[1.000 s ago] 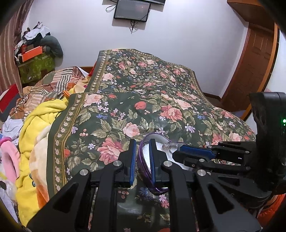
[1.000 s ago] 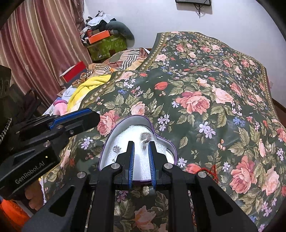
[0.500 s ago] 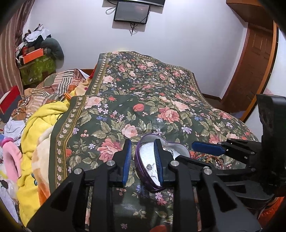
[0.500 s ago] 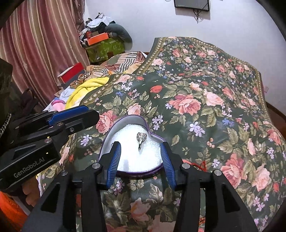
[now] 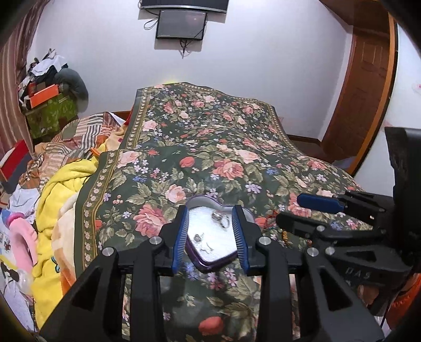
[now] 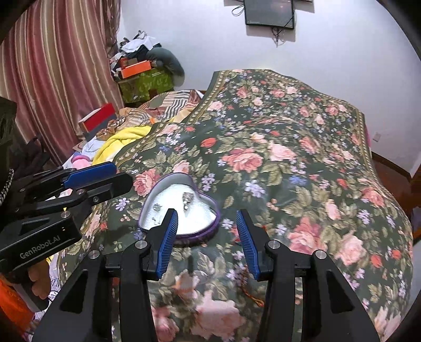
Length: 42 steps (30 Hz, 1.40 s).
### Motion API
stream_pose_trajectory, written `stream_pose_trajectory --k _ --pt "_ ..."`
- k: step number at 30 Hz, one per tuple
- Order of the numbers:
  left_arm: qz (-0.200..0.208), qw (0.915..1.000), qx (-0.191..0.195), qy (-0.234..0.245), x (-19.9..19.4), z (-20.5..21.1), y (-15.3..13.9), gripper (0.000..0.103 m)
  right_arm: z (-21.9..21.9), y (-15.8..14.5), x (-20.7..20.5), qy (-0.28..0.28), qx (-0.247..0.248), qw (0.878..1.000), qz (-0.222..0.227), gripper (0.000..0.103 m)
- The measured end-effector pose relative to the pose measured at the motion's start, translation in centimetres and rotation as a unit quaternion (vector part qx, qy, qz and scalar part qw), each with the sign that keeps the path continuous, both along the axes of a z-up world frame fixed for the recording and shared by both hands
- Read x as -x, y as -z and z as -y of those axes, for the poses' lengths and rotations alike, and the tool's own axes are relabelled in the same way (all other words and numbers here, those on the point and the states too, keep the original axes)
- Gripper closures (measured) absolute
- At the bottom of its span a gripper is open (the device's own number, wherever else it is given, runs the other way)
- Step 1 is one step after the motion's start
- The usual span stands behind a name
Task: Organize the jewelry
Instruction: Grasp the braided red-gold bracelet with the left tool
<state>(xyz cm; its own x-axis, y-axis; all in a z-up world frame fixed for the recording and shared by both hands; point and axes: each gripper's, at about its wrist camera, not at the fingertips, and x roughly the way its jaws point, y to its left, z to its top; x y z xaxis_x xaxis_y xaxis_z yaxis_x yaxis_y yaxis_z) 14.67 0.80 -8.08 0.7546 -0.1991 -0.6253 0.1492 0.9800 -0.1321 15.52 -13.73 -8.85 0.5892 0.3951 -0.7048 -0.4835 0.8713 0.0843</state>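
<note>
A purple heart-shaped jewelry tin (image 5: 204,264) with a white lining lies open on the floral bedspread (image 5: 210,163); it also shows in the right wrist view (image 6: 200,238). Small silver rings (image 5: 220,219) and earrings (image 6: 187,200) lie inside it. My left gripper (image 5: 210,238) is open and empty, its fingers on either side of the tin, just above it. My right gripper (image 6: 208,236) is open and empty, held just behind the tin's near edge. A red-and-gold string piece (image 6: 256,300) lies on the bedspread near the right gripper.
A yellow blanket (image 5: 55,194) and striped bedding (image 5: 76,136) are heaped left of the bedspread. Boxes and clothes (image 6: 143,76) are piled by the striped curtain (image 6: 52,73). A wooden door (image 5: 363,86) stands at the right, and a screen (image 5: 181,23) hangs on the far wall.
Both grippers have opened wide and pulled back and up from the tin. The right gripper has let go of a ring, which now lies in the tin.
</note>
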Motion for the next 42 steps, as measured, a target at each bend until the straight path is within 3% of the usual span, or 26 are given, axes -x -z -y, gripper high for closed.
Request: stream_pose_trajectory --k 8,21,28,37,42 --pt "-0.011 0.9996 -0.006 0.025 0.8 2.4 0.2 0.064 3.7 -0.1 0.7 0.031 0.004 1.0 0.003 0.057" --pt "-0.09 0.9921 -0.004 0.087 -0.4 7.1 4.9 0.064 8.8 3.5 1.7 0.066 0.04 0.996 -0.049 0.057" --pt "-0.113 0.9864 -0.012 0.118 -1.7 9.8 6.5 0.064 10.0 3.5 2.0 0.071 0.035 0.996 -0.048 0.057" --pt "-0.128 0.9823 -0.031 0.134 -4.2 12.2 7.7 0.08 11.0 3.3 1.7 0.075 0.019 0.996 -0.049 0.057" --pt "-0.131 0.9819 -0.047 0.128 -5.4 12.9 8.4 0.081 11.3 3.4 1.3 0.075 0.011 0.996 -0.05 0.056"
